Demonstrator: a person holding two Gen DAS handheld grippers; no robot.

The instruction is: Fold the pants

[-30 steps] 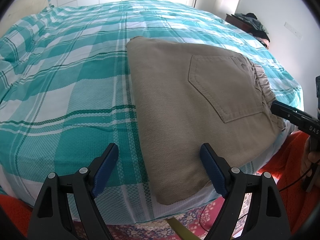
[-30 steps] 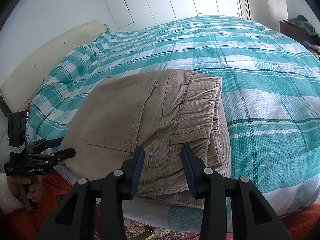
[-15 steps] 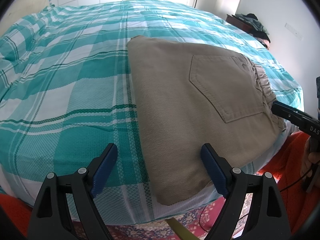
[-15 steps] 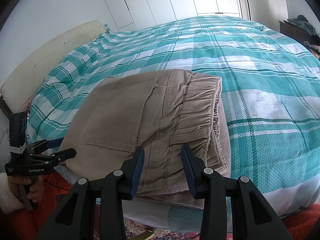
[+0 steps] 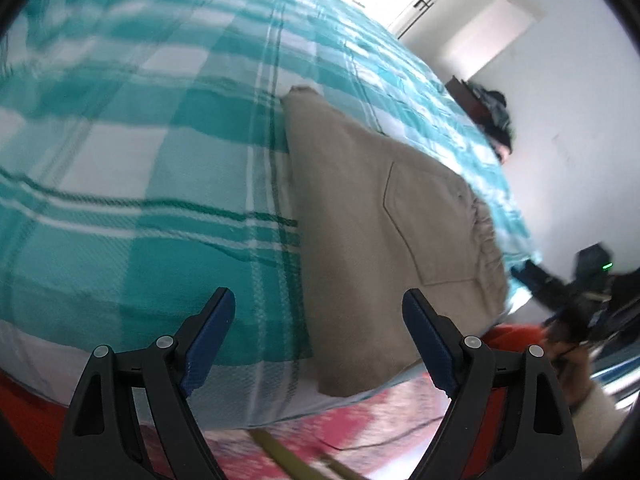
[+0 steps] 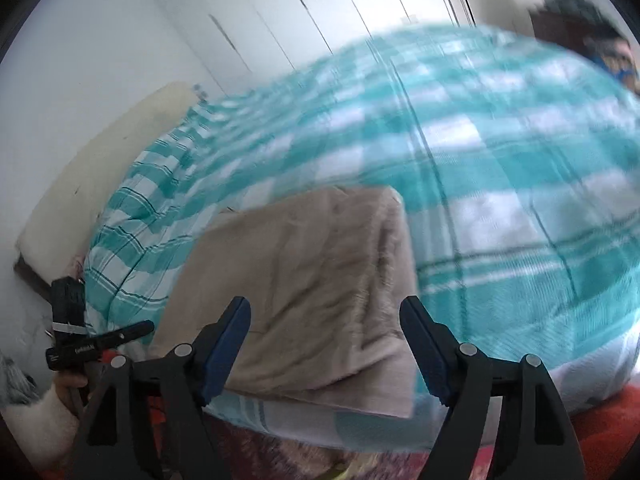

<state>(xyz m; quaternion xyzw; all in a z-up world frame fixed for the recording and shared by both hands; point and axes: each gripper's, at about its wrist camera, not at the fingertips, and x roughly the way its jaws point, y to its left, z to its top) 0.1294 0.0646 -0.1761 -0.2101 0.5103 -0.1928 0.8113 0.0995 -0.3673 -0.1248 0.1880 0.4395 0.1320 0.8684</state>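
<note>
Both grippers hang tilted off the bed's (image 5: pixel 120 200) near edge, empty: the left gripper (image 5: pixel 318 344) and right gripper (image 6: pixel 325 350) each have fingers spread wide. Folded tan pants (image 6: pixel 304 280) lie flat on the checked bedspread.

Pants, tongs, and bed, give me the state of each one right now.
Pants: folded into a compact rectangle, lying flat near the bed's edge, pocket side up.
Left tongs: open, holding nothing.
Right tongs: open, holding nothing.
Bed: covered with a teal plaid sheet, pants resting on it.
</note>
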